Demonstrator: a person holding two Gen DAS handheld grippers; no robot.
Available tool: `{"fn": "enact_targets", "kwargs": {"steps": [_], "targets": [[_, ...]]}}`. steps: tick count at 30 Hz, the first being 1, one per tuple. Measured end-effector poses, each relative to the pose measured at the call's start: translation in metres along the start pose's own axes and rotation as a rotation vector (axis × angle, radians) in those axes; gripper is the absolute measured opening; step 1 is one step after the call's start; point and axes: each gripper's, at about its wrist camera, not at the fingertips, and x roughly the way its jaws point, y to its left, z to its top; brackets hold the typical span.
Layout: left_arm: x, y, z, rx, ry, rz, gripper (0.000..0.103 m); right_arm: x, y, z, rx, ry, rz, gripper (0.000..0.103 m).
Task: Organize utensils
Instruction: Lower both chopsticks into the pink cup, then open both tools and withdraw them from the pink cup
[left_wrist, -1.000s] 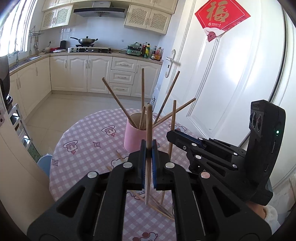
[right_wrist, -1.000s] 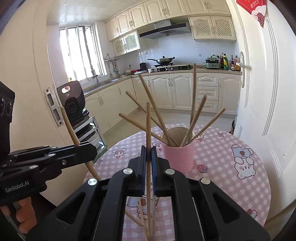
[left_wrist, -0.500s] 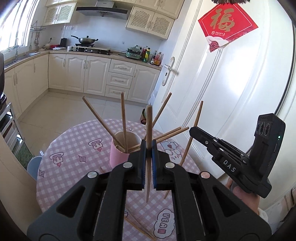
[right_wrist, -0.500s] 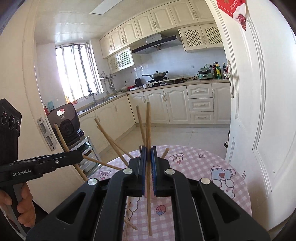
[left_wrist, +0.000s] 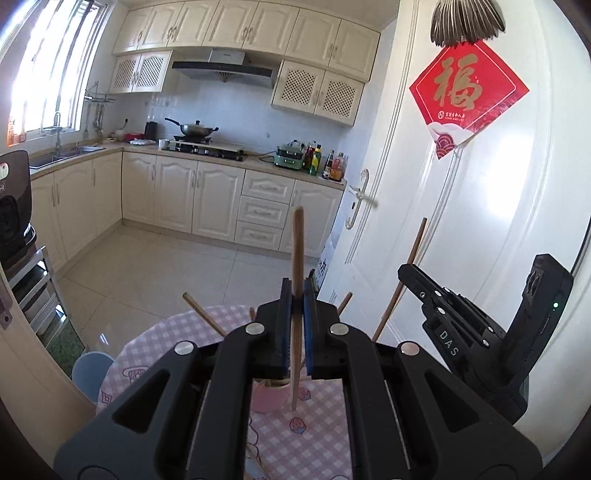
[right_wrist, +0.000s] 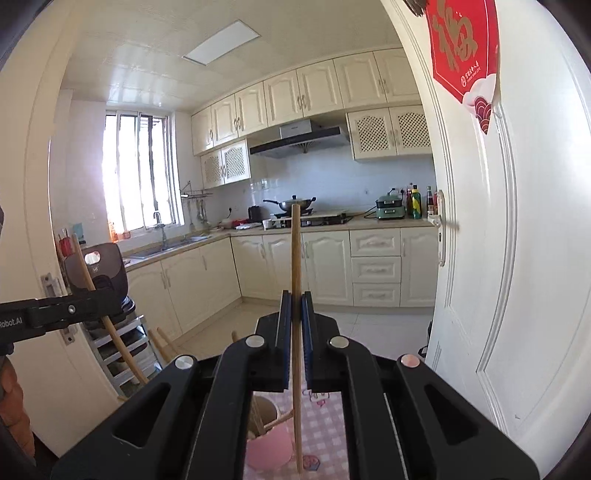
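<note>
My left gripper (left_wrist: 296, 295) is shut on an upright wooden chopstick (left_wrist: 296, 251), held high above the pink cup (left_wrist: 267, 400) on the checked table. The cup holds several chopsticks; their tips (left_wrist: 192, 301) stick out past the gripper body. My right gripper (right_wrist: 294, 302) is shut on another upright chopstick (right_wrist: 295, 254), above and just right of the pink cup (right_wrist: 267, 443). In the left wrist view the right gripper (left_wrist: 404, 271) is at the right with its chopstick (left_wrist: 413, 258). In the right wrist view the left gripper (right_wrist: 110, 301) is at the left with its chopstick (right_wrist: 86, 273).
The round table with a pink checked cloth (left_wrist: 155, 332) lies below both grippers. Loose chopsticks (left_wrist: 255, 456) lie on it near the front. A white door (left_wrist: 461, 221) stands close on the right. A blue stool (left_wrist: 88, 373) stands left of the table.
Both grippers have risen with their chopsticks and tilted up. The cup and table have dropped low in both views and are largely hidden behind the gripper bodies.
</note>
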Motion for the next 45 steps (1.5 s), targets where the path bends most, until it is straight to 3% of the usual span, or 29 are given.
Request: {"fn": "enact_targets", "kwargs": {"steps": [4, 12, 24, 35, 37, 38, 39, 40, 41, 45], "targets": [[0.009, -0.007, 0.007, 0.027, -0.038, 0.029, 0.006, 0.016, -0.002, 0.001, 0.018, -0.044, 0.030, 0.004], [0.026, -0.009, 0.009, 0.045, -0.110, 0.087, 0.006, 0.039, 0.000, -0.002, 0.091, -0.045, 0.135, 0.004], [0.059, -0.013, -0.020, 0.091, 0.004, 0.088, 0.006, 0.040, 0.004, -0.021, 0.044, 0.034, 0.193, 0.004], [0.056, 0.003, -0.024, 0.006, 0.079, 0.060, 0.007, 0.033, 0.017, -0.018, 0.005, 0.069, 0.196, 0.006], [0.055, 0.003, -0.023, -0.004, 0.082, 0.060, 0.013, 0.034, 0.017, -0.017, 0.007, 0.076, 0.195, 0.007], [0.053, 0.004, -0.023, -0.008, 0.080, 0.058, 0.026, 0.034, 0.018, -0.017, 0.005, 0.078, 0.193, 0.007], [0.050, 0.004, -0.023, -0.012, 0.072, 0.063, 0.047, 0.033, 0.018, -0.017, 0.005, 0.080, 0.188, 0.006], [0.045, 0.005, -0.022, -0.016, 0.049, 0.090, 0.053, 0.032, 0.017, -0.017, 0.011, 0.084, 0.186, 0.007], [0.041, 0.005, -0.022, -0.015, 0.032, 0.094, 0.058, 0.033, 0.016, -0.016, 0.013, 0.087, 0.183, 0.007], [0.032, 0.006, -0.021, -0.011, 0.034, 0.092, 0.058, 0.027, 0.018, -0.014, 0.000, 0.091, 0.173, 0.007]]}}
